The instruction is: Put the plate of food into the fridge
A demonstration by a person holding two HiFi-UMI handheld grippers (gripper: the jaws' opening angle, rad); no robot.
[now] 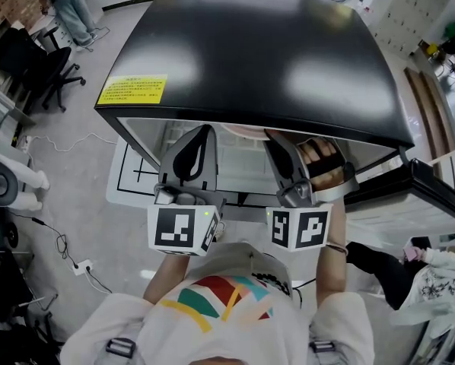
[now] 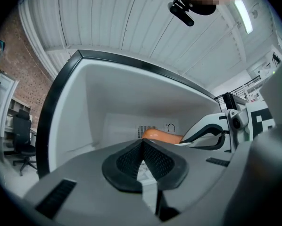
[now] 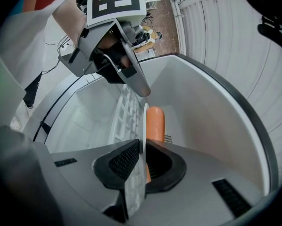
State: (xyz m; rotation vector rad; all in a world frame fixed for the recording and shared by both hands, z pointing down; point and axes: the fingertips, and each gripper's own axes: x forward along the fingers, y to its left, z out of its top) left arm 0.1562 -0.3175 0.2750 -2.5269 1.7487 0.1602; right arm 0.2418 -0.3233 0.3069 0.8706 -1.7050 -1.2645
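Observation:
A white plate [image 3: 145, 121] shows edge-on in the right gripper view, with an orange sausage [image 3: 155, 122] lying on it. My right gripper [image 3: 143, 147] is shut on the plate's rim. The left gripper [image 2: 143, 145] pinches the plate's other side, where a strip of white rim [image 2: 148, 180] shows between its pads; the sausage [image 2: 161, 135] lies just beyond. Both grippers [image 1: 191, 158] [image 1: 290, 166] reach into the open fridge [image 1: 250, 44], under its black top. In the head view only a sliver of the plate [image 1: 246, 131] shows; the fingertips are hidden.
The fridge's white inner walls [image 2: 108, 102] close in on both sides, and a white wire shelf [image 3: 123, 109] lies beside the plate. Its open door [image 1: 433, 188] stands at the right. An office chair [image 1: 41, 67] and floor cables [image 1: 68, 253] are to the left.

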